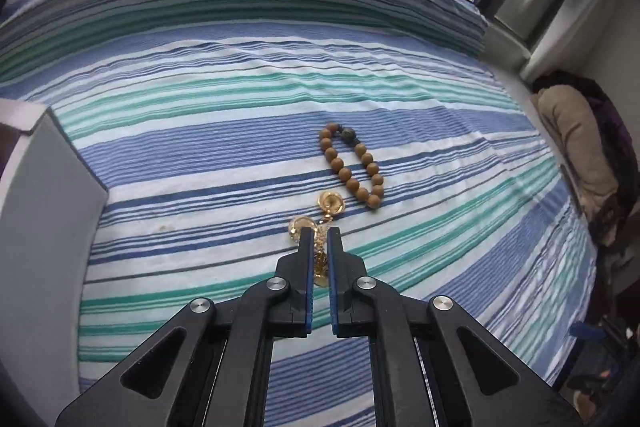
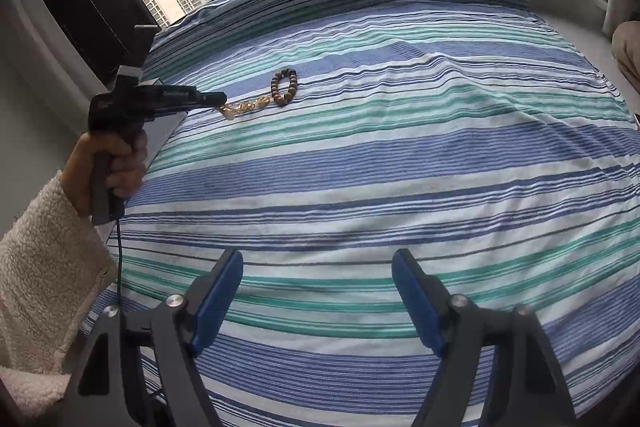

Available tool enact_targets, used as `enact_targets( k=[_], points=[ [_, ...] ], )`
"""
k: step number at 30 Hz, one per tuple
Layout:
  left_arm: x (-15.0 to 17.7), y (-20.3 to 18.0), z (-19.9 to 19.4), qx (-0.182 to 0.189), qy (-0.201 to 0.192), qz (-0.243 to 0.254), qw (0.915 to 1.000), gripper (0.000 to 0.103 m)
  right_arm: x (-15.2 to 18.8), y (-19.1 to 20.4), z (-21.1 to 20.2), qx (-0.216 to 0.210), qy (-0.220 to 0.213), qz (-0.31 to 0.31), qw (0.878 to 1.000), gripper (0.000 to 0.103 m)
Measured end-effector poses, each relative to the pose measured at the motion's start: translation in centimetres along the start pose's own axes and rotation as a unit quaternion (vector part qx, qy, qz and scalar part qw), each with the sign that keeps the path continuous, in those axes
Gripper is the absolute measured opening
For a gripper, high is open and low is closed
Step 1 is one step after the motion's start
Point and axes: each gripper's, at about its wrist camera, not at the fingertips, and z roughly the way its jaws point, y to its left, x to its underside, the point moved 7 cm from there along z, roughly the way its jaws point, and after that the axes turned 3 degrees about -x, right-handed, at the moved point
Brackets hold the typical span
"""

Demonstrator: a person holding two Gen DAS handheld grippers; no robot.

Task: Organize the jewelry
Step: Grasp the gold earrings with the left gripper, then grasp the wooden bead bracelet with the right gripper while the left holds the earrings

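Spanning both views, the striped bedspread (image 1: 200, 155) still carried the wooden bead bracelet (image 1: 352, 167) at centre. Lower centre, the left gripper (image 1: 320, 233) pinched the gold chain (image 1: 330, 203); the right gripper (image 2: 318, 267) gaped empty. Sorting looked barely begun.

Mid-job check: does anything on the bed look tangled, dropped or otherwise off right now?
Nothing looks damaged or spilled. The left tool is shut on the gold chain, whose far end trails on the striped bedspread beside the wooden bead bracelet. Whether chain and bracelet touch is unclear. The right tool is open and empty.
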Motion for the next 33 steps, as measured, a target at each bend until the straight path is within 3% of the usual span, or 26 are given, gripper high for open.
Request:
enact_targets(
  k=[5, 11, 12, 14, 17, 23, 25, 27, 28, 33],
  points=[
    [2.6, 1.3, -3.2, 0.009, -0.009, -0.034, 0.9993, 0.003, -5.8, 0.1, 1.6, -0.043, 0.014, 0.012, 0.999, 0.079],
    [6.8, 3.0, -4.7, -0.004, 0.004, -0.064, 0.9980, 0.003, -14.5, 1.7, 9.9, -0.053, 0.047, -0.020, 0.997, 0.078],
    [7.4, 3.3, -4.9, -0.008, 0.006, -0.064, 0.9979, 0.003, -15.9, 2.2, 11.6, -0.050, 0.051, -0.034, 0.997, 0.073],
    [8.3, 3.7, -5.1, -0.007, 0.009, -0.073, 0.9973, 0.003, -18.5, 2.9, 15.0, -0.036, 0.060, -0.055, 0.996, 0.041],
    [9.1, 4.7, -5.6, -0.001, 0.010, -0.092, 0.9957, 0.003, -21.2, 3.6, 20.2, -0.031, 0.089, -0.057, 0.994, 0.034],
    [9.6, 6.5, -6.0, 0.003, 0.010, -0.110, 0.9939, 0.003, -22.7, 4.4, 25.8, 0.010, 0.118, -0.076, 0.990, 0.031],
    [9.6, 7.0, -6.2, 0.005, 0.009, -0.112, 0.9937, 0.003, -22.5, 4.7, 26.7, 0.020, 0.128, -0.089, 0.988, 0.025],
    [9.5, 7.0, -6.2, 0.007, 0.009, -0.113, 0.9935, 0.003, -22.8, 5.1, 27.0, 0.026, 0.119, -0.101, 0.987, 0.023],
    [9.5, 6.9, -6.3, 0.010, 0.007, -0.115, 0.9933, 0.003, -22.8, 5.1, 27.1, 0.029, 0.119, -0.101, 0.987, 0.013],
    [8.7, 6.0, -8.0, 0.036, -0.008, -0.124, 0.9916, 0.003, -22.0, 5.0, 25.0, 0.018, 0.094, -0.081, 0.992, 0.014]
  ],
)
